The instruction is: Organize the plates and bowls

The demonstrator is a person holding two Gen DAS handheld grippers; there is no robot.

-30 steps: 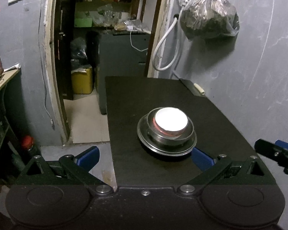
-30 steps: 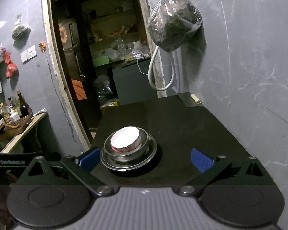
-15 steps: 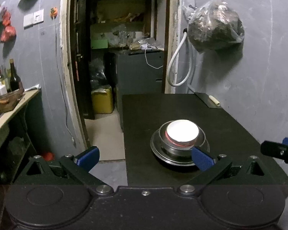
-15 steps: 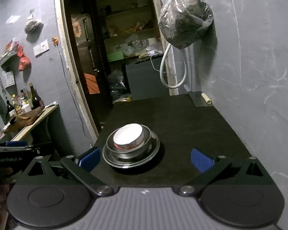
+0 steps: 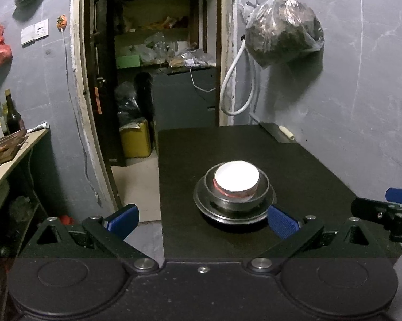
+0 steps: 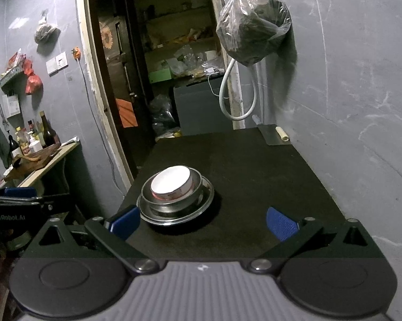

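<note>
A stack stands on the black table point(image 5: 294, 171): a steel plate point(image 5: 209, 210) at the bottom, a steel bowl point(image 5: 263, 187) on it, and a white bowl with a red band point(image 5: 237, 178) inside. In the right wrist view the same steel plate point(image 6: 201, 203) carries the steel bowl point(image 6: 195, 184) and the white bowl point(image 6: 171, 180). My left gripper point(image 5: 202, 220) is open and empty, in front of the stack and to its left. My right gripper point(image 6: 203, 223) is open and empty too, just in front of the stack, and it also shows at the right edge point(image 5: 388, 211).
A grey wall runs along the table's right side, with a hanging plastic bag point(image 5: 283, 32) and a white hose point(image 5: 233, 85). Past the table is a doorway point(image 5: 153, 67) into a cluttered room. A wooden counter with bottles point(image 5: 11, 133) stands at the left.
Both grippers have drawn back and tilted up from the stack, so more of the wall and doorway shows. The stack has not moved. Both stay open.
</note>
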